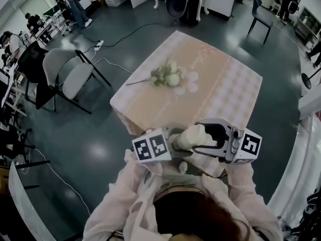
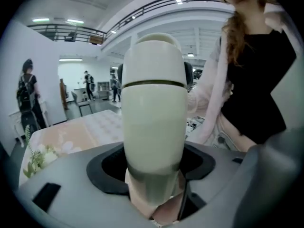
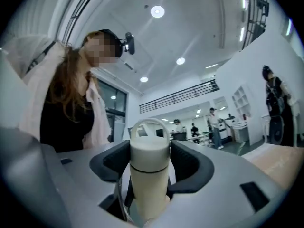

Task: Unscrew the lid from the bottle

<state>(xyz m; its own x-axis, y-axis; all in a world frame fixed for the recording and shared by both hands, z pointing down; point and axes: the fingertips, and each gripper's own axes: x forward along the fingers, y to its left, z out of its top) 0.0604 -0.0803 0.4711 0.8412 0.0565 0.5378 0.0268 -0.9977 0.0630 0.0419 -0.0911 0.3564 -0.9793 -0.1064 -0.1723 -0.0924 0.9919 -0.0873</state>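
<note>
Cream bottle [image 2: 154, 122], lid [image 3: 149, 151] seated, held aloft over the near corner of the surface [image 1: 225, 89]: left tongs [image 2: 153, 167] clamped on its body, right tongs [image 3: 149, 167] closed on the lid; unscrewing stage, next likely needing the right twisted against a steady left.

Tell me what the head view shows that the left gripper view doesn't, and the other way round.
Only the head view: the grey chairs and the table's whole outline. Only the left gripper view: the dark seam below the lid, and the balcony railing overhead. Both: the pale bottle gripped in the left hand-held gripper, the flowers and the pink tablecloth.
</note>
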